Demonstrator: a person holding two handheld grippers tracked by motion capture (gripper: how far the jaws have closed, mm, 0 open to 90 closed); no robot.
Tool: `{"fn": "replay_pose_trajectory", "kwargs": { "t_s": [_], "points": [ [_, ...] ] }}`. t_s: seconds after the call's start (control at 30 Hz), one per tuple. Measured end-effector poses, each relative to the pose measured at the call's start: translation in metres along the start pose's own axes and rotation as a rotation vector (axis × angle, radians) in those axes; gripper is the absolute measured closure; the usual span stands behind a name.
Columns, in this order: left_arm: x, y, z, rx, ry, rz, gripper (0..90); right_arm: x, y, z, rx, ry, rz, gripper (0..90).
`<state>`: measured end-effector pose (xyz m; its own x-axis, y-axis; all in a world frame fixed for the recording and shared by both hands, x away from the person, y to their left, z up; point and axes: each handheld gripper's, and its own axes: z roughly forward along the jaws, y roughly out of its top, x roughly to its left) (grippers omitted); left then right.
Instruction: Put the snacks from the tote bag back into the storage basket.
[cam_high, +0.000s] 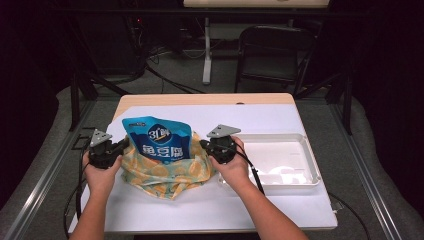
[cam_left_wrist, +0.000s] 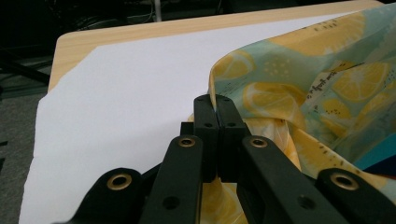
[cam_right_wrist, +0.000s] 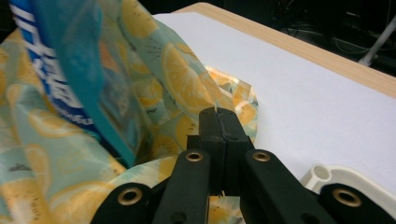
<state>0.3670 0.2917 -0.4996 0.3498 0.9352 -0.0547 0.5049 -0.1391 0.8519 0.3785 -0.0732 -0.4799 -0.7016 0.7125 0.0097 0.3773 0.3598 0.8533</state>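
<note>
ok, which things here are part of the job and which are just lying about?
In the job:
- lemon-print bag
- blue pouch standing in it
- left hand-held gripper, shut on the bag's edge
- right hand-held gripper, shut on the opposite edge

Lying about:
- white tray
- chair behind the table

Pouch (cam_high: 157, 138) in bag (cam_high: 165, 172), tray (cam_high: 310, 155) right
</note>
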Motion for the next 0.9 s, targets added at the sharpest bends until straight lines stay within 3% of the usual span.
{"fn": "replay_pose_trajectory", "kwargs": {
  "t_s": [0.17, 0.4, 0.63, 0.9],
  "points": [
    [-0.001, -0.003, 0.004, 0.018, 0.006, 0.008, 89.0, -0.006, -0.004, 0.010, 0.030, -0.007, 0.020, 90.0],
    [0.008, -0.011, 0.008, 0.034, -0.015, -0.043, 88.9, -0.008, -0.008, 0.017, 0.055, -0.008, 0.025, 90.0],
    [0.006, -0.016, 0.013, 0.087, 0.001, -0.014, 88.5, -0.007, -0.010, 0.023, 0.072, -0.010, 0.025, 90.0],
    [0.008, -0.023, 0.017, 0.112, 0.000, -0.027, 88.0, -0.010, -0.015, 0.029, 0.098, -0.020, 0.039, 90.0]
  ]
}}
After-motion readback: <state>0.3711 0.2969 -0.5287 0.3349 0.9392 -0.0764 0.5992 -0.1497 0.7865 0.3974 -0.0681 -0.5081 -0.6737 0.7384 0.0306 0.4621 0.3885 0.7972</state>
